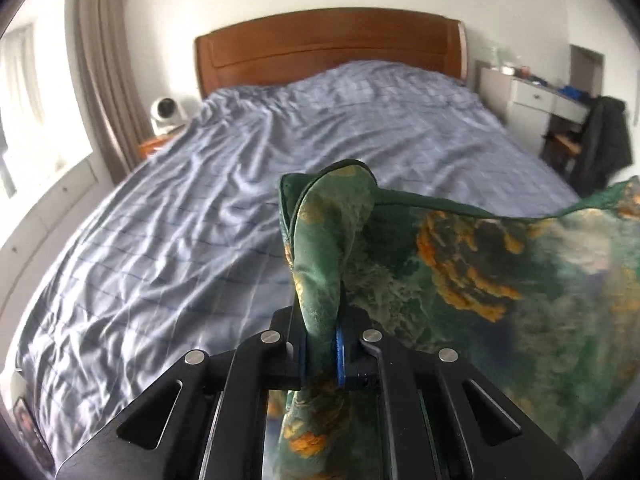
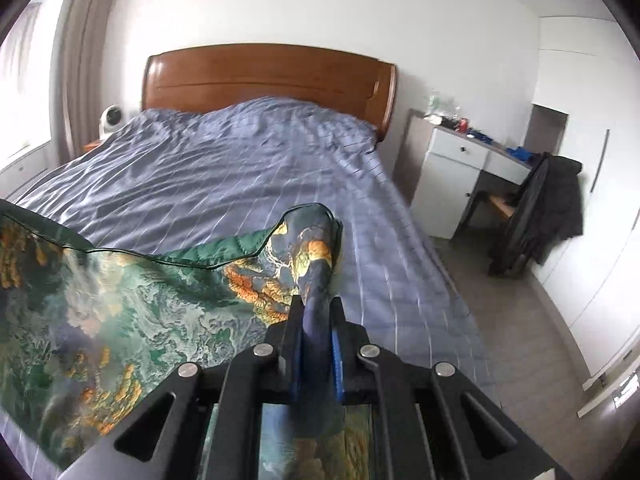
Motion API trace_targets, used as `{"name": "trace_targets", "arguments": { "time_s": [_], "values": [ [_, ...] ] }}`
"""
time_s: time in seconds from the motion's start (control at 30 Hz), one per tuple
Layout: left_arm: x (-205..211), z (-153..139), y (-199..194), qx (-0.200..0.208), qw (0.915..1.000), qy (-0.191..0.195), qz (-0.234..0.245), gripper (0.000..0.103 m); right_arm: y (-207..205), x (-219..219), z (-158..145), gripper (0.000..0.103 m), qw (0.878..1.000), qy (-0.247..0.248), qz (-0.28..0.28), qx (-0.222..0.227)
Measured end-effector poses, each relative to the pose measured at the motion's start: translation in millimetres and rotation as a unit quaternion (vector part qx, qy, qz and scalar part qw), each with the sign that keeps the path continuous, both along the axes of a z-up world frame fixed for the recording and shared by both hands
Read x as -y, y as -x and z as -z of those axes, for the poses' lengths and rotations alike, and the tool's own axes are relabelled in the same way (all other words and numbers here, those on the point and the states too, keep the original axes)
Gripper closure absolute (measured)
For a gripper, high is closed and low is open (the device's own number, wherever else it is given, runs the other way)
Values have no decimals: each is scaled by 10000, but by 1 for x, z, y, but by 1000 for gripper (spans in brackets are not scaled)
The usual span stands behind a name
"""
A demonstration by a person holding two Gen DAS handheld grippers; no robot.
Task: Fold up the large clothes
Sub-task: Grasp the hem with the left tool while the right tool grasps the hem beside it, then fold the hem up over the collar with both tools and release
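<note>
A large green cloth [image 1: 500, 264] printed with orange and blue patches hangs stretched above the bed. In the left wrist view my left gripper [image 1: 322, 320] is shut on one bunched corner of it, and the fabric runs off to the right. In the right wrist view my right gripper [image 2: 316, 312] is shut on the other corner, with the green cloth [image 2: 132, 308] spreading away to the left. Each pinched corner sticks up past the fingers and droops over. The cloth's lower part is hidden below both grippers.
A bed [image 1: 192, 216] with a wrinkled blue checked cover and a wooden headboard [image 2: 268, 76] fills the middle. A white desk [image 2: 456, 168] and a chair with a dark jacket [image 2: 548, 208] stand right of it. A small white fan [image 1: 166, 110] and a curtain [image 1: 104, 64] are at the left.
</note>
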State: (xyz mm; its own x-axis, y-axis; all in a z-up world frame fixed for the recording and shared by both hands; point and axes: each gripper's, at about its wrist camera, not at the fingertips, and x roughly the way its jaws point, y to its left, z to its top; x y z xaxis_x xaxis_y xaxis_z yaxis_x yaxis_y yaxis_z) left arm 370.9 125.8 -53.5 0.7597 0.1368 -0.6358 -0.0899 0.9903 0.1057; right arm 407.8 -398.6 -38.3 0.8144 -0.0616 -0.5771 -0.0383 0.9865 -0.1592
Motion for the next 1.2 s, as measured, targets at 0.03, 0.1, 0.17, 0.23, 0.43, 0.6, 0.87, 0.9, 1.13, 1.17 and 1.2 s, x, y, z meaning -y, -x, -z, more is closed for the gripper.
{"name": "trace_targets", "arguments": {
  "time_s": [0.03,0.1,0.17,0.23,0.43,0.6,0.87,0.9,1.13,1.17,1.2],
  "values": [
    [-1,18,-14,-94,9999,-22,-112,95,-10,-1,4,92,10000,31,60,-5],
    [-4,53,-31,-345,9991,-15,-256,95,-30,-4,23,92,9997,158,155,-95],
    [-8,91,-39,-647,9973,-24,-348,95,-45,-7,47,92,9989,211,214,-360],
    [-13,124,-40,-847,9957,71,-378,94,-58,-10,81,92,9968,325,231,-695],
    [-24,151,-44,-713,9956,510,-325,91,-73,-12,158,91,9914,193,101,-1292],
    [-26,161,-44,-630,9955,643,-303,90,-73,-1,174,90,9925,-220,154,-1190],
    [-17,144,-45,-1028,9938,309,-272,82,-76,13,172,82,9877,-868,97,-1300],
    [-20,139,-45,-1127,9926,360,-263,75,-76,22,166,81,9844,-1114,64,-1362],
    [-41,87,-7,-891,9930,765,-159,19,-45,75,105,63,9801,-1675,84,-1061],
    [-39,81,0,-861,9934,753,-95,19,-38,78,97,63,9807,-1672,56,-1009],
    [-36,76,9,-821,9938,743,-14,19,-26,80,86,63,9819,-1642,-41,-946]
  ]
}}
